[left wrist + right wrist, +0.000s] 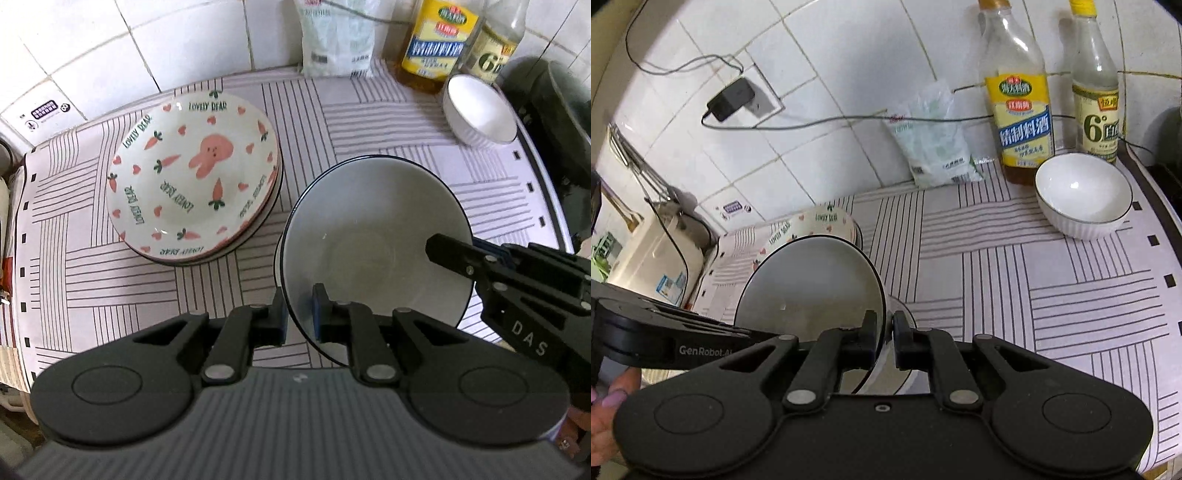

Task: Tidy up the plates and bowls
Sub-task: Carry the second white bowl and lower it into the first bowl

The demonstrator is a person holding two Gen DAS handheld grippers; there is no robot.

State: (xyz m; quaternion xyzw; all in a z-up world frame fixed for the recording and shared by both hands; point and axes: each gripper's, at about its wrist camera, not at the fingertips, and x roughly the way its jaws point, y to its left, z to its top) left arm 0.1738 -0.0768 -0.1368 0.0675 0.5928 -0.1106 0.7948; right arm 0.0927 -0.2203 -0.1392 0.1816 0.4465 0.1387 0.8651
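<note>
Both grippers are clamping one grey bowl (373,243): the left gripper (298,317) is pinching the near rim, one finger inside and one outside, while the right gripper (885,338) is closed narrowly on the opposite rim. The bowl is tilting; whether its base is touching the table (369,122) cannot be told. Just to the left of the bowl, a stack of carrot-and-rabbit plates (195,173) is sitting already gathered, so the plates look done. Beyond the bowl, toward the back right, a white ribbed bowl (1084,195) is standing alone, well apart, so pairing the bowls appears to be what remains. Open striped cloth is lying between the bowl and the white one, giving a free path. Two bottles (1023,110) and a bag (934,136) are crowding the wall behind the white bowl, and the table's right edge is running near it.
</note>
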